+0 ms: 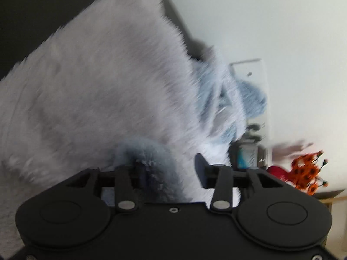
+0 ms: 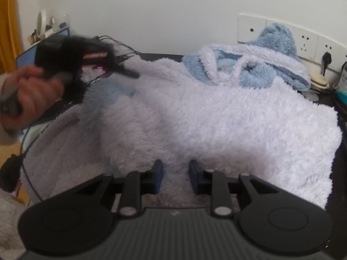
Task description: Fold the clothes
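Note:
A fluffy pale lilac garment (image 2: pixel 195 117) with a light blue hood (image 2: pixel 269 65) lies spread on a dark table (image 2: pixel 164 56). It also fills the tilted, blurred left wrist view (image 1: pixel 97 82). My left gripper (image 1: pixel 169 164) stands open with a blue-grey fluffy fold (image 1: pixel 151 164) bunched between its jaws; the left jaw is mostly buried in it. In the right wrist view the left gripper (image 2: pixel 121 69) is a blurred black shape in a hand, over the garment's left side. My right gripper (image 2: pixel 175 177) is open, empty, low over the garment's near edge.
A white socket strip (image 2: pixel 303 41) runs along the wall behind the hood. Black cables (image 2: pixel 121 43) and a laptop (image 2: pixel 28 58) sit at the back left. A small stack of dishes (image 2: pixel 317 80) and a teal container (image 2: pixel 342 86) stand at the right. Orange flowers (image 1: pixel 308 171) show in the left wrist view.

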The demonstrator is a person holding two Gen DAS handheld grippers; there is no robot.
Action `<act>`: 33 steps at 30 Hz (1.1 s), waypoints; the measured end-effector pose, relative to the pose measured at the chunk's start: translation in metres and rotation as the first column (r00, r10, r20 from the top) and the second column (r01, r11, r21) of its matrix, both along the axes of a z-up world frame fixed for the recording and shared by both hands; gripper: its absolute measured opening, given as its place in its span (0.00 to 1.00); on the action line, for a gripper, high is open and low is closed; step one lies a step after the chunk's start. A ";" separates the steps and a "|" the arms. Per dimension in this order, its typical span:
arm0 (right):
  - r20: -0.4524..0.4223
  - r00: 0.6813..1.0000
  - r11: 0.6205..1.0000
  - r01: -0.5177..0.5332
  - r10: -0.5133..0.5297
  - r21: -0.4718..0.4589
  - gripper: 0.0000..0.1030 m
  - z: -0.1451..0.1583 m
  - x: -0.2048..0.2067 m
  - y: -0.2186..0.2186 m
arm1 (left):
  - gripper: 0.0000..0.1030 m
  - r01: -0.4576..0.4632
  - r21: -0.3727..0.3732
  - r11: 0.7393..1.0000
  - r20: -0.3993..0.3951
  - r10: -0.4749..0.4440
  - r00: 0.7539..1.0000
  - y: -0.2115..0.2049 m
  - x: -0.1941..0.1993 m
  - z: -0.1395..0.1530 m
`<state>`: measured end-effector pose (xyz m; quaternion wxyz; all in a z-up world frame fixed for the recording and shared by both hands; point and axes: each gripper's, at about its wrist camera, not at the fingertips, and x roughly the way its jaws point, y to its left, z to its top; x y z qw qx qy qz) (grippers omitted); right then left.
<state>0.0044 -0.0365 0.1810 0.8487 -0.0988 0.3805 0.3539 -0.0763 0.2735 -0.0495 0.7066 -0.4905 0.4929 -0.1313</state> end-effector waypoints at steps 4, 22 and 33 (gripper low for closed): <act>0.039 0.999 1.000 -0.005 0.004 0.019 0.27 0.013 -0.006 -0.003 | 0.87 0.033 -0.068 0.997 0.058 -0.029 0.998 0.010 -0.021 0.012; 0.026 1.000 0.996 0.000 0.002 -0.091 0.35 0.002 -0.009 0.013 | 0.27 0.251 0.268 0.930 -0.177 -0.208 0.962 -0.007 -0.076 -0.014; 0.050 0.999 0.986 0.009 -0.018 0.167 0.35 0.037 0.012 0.047 | 0.68 0.078 0.221 0.972 -0.058 -0.066 0.996 0.024 -0.102 0.021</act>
